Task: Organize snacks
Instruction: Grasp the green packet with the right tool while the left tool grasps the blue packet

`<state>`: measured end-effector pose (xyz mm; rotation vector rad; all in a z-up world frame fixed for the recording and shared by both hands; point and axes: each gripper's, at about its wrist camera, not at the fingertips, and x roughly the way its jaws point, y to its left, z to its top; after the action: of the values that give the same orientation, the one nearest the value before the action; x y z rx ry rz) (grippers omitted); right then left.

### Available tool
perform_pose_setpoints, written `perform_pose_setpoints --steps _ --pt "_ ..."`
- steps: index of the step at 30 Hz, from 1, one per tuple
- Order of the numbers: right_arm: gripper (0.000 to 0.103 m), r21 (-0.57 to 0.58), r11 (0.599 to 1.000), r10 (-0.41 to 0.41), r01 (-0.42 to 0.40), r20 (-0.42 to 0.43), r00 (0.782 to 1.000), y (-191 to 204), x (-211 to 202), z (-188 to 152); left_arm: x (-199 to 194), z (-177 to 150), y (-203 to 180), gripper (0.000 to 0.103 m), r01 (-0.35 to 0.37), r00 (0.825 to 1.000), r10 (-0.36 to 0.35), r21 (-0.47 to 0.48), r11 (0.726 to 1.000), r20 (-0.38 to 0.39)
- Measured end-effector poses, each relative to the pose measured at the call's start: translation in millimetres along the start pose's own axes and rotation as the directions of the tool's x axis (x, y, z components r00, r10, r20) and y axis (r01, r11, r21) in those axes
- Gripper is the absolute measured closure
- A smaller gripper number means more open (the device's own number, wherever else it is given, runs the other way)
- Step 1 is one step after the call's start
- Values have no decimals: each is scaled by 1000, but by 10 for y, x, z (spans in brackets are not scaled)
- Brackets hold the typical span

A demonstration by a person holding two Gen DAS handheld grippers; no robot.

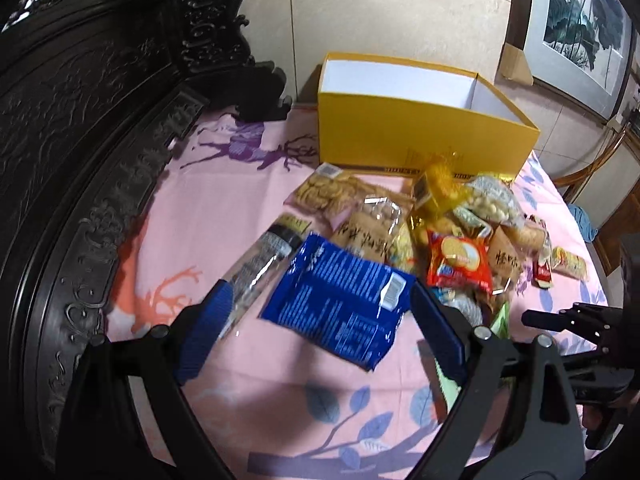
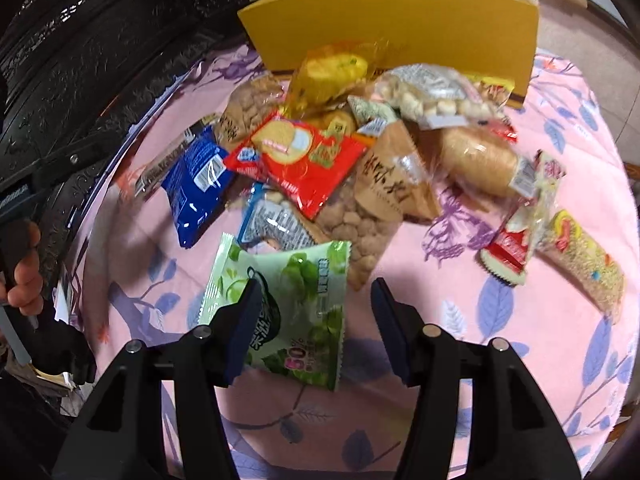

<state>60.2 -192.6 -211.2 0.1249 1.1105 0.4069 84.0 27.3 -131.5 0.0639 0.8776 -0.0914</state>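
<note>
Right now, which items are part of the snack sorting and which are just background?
Job:
yellow box
blue packet
green packet
red cracker packet

Background:
pink patterned cloth
carved dark furniture
framed painting

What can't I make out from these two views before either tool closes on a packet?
- Floor of the yellow box: left wrist view, near wall hides it; right wrist view shows only the outside.
- Snacks low in the pile: covered by the red packet.
- Print on the blue packet: too blurred.
- Green packet: right tool partly covers it; contact unclear.
</note>
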Motion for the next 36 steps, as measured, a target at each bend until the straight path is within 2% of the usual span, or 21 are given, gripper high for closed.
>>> perform_pose_setpoints --steps 7,11,13,16,18,27,30,34,36 --pt "46 -28 1000 10 -11 -44 999 137 225 -5 14 -101 -17 12 3 1000 -2 12 1000 -28" --pt "58 -74 997 -24 22 -39 999 220 270 -25 39 -151 -15 12 6 999 -5 14 1000 -42" --pt "71 -85 996 -15 11 -45 999 237 267 -22 64 -172 -21 12 4 999 -3 17 1000 -49" --pt "82 -111 994 -11 6 -46 999 300 245 -19 108 -203 -35 12 14 998 -14 9 1000 -61" --pt "85 -109 994 -7 2 -46 999 318 211 -20 160 -230 -68 12 22 997 -20 17 1000 -68" --pt "87 -59 998 6 -9 -40 999 211 -30 -82 543 -303 -396 12 -13 998 24 191 982 -52" --pt "87 -17 1000 -2 1 -41 999 100 -78 -96 733 -326 -424 12 -17 997 33 221 975 -70" --pt "87 9 1000 -9 9 -32 999 15 -150 -83 933 -323 -379 12 -9 995 29 210 978 -93" --pt "87 15 1000 -10 11 -28 1000 -4 -170 -75 980 -321 -396 12 -27 996 45 232 972 -72"
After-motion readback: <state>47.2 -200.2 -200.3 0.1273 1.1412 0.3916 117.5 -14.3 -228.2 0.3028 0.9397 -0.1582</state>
